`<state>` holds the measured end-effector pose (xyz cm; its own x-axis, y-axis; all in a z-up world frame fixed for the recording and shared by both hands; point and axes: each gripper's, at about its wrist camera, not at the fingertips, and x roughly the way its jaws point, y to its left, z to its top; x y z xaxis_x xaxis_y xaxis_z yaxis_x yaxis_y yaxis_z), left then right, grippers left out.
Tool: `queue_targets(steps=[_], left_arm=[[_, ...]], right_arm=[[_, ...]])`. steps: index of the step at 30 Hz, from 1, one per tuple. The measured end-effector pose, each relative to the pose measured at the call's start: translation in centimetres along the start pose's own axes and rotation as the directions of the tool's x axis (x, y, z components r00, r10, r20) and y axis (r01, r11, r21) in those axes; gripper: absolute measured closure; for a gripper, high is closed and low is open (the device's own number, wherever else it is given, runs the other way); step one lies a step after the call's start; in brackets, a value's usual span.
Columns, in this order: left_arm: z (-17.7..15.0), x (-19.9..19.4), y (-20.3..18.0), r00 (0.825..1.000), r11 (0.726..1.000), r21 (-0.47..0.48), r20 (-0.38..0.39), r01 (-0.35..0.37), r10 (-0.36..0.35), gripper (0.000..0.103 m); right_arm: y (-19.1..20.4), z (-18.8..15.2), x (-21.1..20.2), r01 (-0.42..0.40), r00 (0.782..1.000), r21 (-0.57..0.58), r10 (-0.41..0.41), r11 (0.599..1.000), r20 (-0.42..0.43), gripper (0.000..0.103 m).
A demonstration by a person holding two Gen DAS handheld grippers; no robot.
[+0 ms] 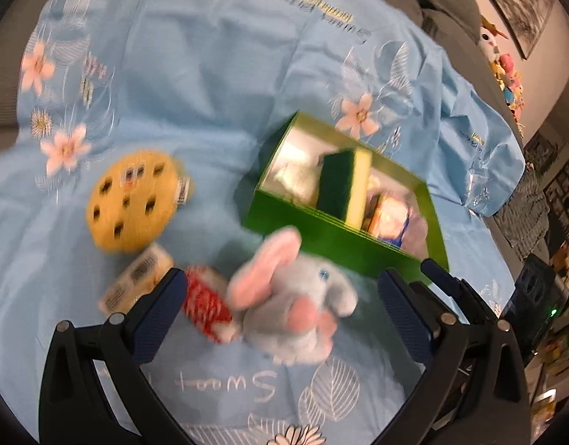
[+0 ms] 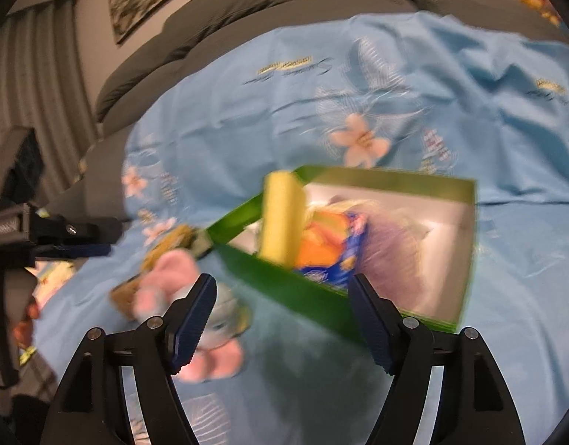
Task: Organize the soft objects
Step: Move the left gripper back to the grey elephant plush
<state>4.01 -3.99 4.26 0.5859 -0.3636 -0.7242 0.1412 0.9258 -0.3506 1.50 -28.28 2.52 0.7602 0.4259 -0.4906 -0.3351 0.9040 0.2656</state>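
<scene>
A grey and pink plush elephant (image 1: 291, 296) lies on the blue cloth between the open fingers of my left gripper (image 1: 280, 293), not gripped. A red and white soft item (image 1: 206, 300) lies by the left finger. A yellow cookie plush (image 1: 132, 200) and a small packet (image 1: 136, 282) lie to the left. The green box (image 1: 321, 237) holds a green and yellow sponge (image 1: 345, 185) and other soft things. My right gripper (image 2: 282, 296) is open and empty over the box's near wall (image 2: 291, 289), with the elephant (image 2: 210, 333) by its left finger.
The blue flowered cloth (image 1: 210, 74) covers a grey sofa (image 2: 210, 11). Plush toys (image 1: 503, 70) sit on the sofa's far end. The left gripper (image 2: 76, 241) shows at the left of the right wrist view.
</scene>
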Motion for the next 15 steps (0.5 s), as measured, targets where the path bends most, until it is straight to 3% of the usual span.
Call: queue_targets(steps=[5, 8, 15], left_arm=[[-1.2, 0.7, 0.5, 0.999, 1.000, 0.011, -0.035, -0.024, 0.024, 0.001], [-1.7, 0.8, 0.3, 0.998, 0.996, 0.067, -0.017, -0.060, 0.061, 0.001], [-2.4, 1.5, -0.3, 0.998, 0.982, 0.178, 0.038, -0.064, 0.058, 0.001]], right_arm=[[1.7, -1.5, 1.0, -0.074, 0.994, 0.004, 0.075, 0.997, -0.079, 0.027], [2.7, -2.3, 1.2, -0.089, 0.989, -0.016, 0.086, 0.996, -0.117, 0.027], [4.1, -3.7, 2.5, -0.123, 0.975, -0.035, 0.115, 0.992, -0.188, 0.027]])
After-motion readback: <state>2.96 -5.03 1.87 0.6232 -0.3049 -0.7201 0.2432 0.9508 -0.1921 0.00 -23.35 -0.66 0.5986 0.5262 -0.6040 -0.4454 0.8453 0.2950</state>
